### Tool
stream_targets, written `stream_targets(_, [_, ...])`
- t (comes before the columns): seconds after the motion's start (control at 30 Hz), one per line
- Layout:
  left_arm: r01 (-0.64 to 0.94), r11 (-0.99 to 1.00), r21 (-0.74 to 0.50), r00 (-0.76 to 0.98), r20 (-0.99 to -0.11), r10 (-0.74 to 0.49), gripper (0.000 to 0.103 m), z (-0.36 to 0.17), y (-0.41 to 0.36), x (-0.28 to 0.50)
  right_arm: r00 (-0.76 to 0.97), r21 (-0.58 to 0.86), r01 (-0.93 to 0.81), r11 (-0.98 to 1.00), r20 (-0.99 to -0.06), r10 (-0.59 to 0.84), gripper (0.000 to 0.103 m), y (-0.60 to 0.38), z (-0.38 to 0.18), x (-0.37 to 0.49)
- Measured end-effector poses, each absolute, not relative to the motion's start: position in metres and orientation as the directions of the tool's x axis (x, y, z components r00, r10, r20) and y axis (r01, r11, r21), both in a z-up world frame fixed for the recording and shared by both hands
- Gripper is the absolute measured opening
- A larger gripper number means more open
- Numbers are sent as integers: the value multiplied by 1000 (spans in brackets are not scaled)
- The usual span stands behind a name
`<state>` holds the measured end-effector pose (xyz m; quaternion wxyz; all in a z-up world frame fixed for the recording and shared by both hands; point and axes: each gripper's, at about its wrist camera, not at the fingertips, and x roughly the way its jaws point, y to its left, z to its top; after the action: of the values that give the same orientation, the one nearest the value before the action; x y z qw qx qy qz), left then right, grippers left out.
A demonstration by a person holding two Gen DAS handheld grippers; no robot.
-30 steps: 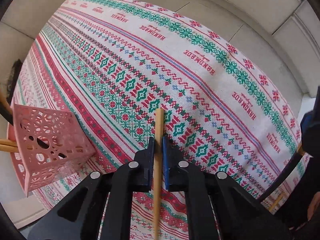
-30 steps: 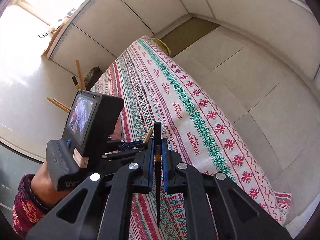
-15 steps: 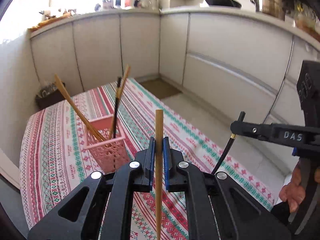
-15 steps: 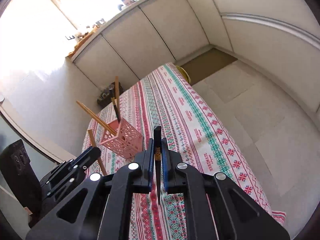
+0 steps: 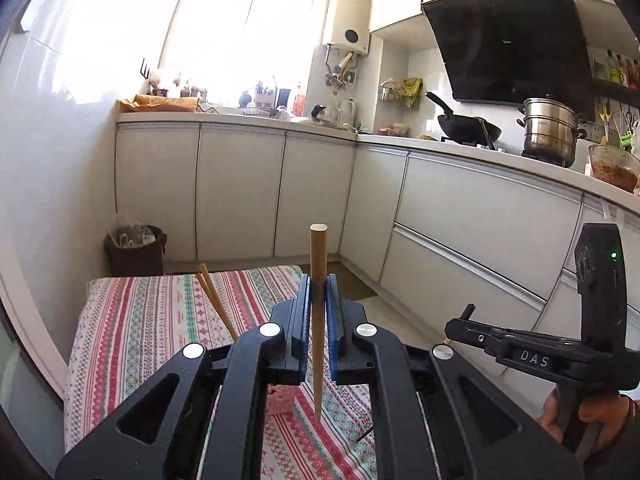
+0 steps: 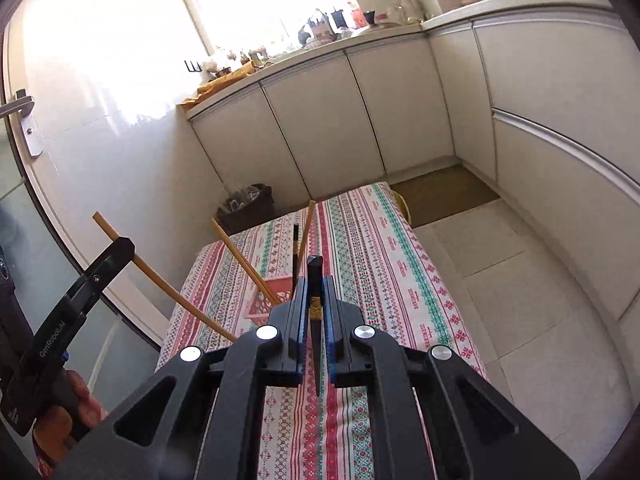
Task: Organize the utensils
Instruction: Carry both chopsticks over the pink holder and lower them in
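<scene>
My left gripper point(image 5: 318, 286) is shut on a light wooden chopstick point(image 5: 317, 280), held upright above the table. My right gripper point(image 6: 315, 286) is shut on a black chopstick point(image 6: 314, 276), also upright. A pink perforated holder point(image 6: 266, 298) stands on the patterned tablecloth point(image 6: 372, 248) just ahead of the right gripper. It holds two wooden chopsticks point(image 6: 240, 254) and a black one point(image 6: 295, 252), all leaning. In the left wrist view only a pink corner point(image 5: 282, 400) shows under the gripper. The other gripper shows at the right of the left wrist view point(image 5: 520, 346) and at the left of the right wrist view point(image 6: 76, 292).
The table's right edge drops to a tiled floor point(image 6: 520, 280). White kitchen cabinets point(image 5: 460, 232) run along the back and right. A dark waste bin point(image 5: 134, 250) stands beyond the table's far end. A white wall point(image 6: 100, 160) is at the left.
Both grippers have tilted up and risen, so the views swing from the tablecloth to the kitchen. Both chopsticks stay gripped. The pink holder has slipped under the left gripper.
</scene>
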<state>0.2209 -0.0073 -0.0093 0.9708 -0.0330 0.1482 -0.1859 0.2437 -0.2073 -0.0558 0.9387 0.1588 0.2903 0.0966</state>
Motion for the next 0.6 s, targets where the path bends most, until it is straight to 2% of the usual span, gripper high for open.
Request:
stream_targets(0.4, [279, 952, -127, 943, -153, -297, 6, 33, 13, 243, 870, 320, -188, 929, -385, 308, 7, -181, 5, 274])
stream_targets(0.6, [240, 965, -102, 953, -165, -254, 6, 17, 12, 271, 874, 311, -209, 927, -365, 320, 7, -168, -1, 299])
